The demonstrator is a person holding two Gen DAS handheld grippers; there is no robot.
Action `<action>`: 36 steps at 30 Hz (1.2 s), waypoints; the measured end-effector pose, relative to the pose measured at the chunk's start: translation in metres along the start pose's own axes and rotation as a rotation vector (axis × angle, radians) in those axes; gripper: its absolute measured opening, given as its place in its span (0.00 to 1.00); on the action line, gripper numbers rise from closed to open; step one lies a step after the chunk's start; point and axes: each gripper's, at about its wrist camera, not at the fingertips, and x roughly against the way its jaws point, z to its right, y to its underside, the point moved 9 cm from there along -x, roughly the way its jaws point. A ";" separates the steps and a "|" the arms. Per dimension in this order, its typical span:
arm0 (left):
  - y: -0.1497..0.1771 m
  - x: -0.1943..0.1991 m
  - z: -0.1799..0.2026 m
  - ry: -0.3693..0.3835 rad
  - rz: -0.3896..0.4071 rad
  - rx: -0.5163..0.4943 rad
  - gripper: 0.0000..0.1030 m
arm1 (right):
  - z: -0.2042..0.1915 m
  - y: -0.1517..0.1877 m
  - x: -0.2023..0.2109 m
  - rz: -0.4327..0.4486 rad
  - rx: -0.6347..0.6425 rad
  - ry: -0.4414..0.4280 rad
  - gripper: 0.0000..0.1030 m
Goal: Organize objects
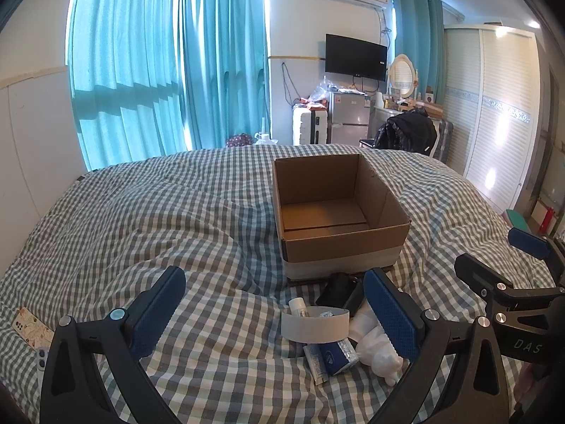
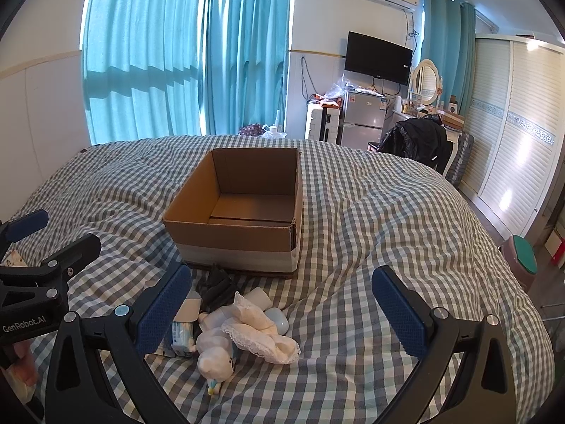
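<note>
An open, empty cardboard box [image 1: 339,208] stands on the checked bedcover; it also shows in the right wrist view [image 2: 240,212]. In front of it lies a small heap: a white paper band [image 1: 314,325], a blue-and-white packet [image 1: 332,353], a black item [image 1: 340,291], a white plush toy [image 2: 215,349], a white lace cloth [image 2: 257,332] and a pale blue case [image 2: 279,319]. My left gripper [image 1: 279,314] is open and empty, just left of the heap. My right gripper [image 2: 282,311] is open and empty, over the heap's right side.
A patterned phone case [image 1: 30,328] lies at the bed's left edge. Beyond the bed are teal curtains [image 1: 166,70], a small fridge [image 1: 348,118], a chair with a black jacket [image 1: 406,132] and a white wardrobe [image 1: 494,106].
</note>
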 end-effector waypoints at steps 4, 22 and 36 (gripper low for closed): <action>0.000 0.001 -0.001 -0.011 0.010 -0.007 1.00 | -0.001 0.001 -0.001 -0.003 0.004 0.000 1.00; 0.003 -0.004 -0.006 -0.017 -0.021 0.017 1.00 | -0.004 0.003 0.003 -0.009 0.010 -0.007 1.00; 0.003 -0.002 -0.003 0.000 -0.009 0.007 1.00 | -0.007 0.005 0.004 -0.016 0.015 -0.014 1.00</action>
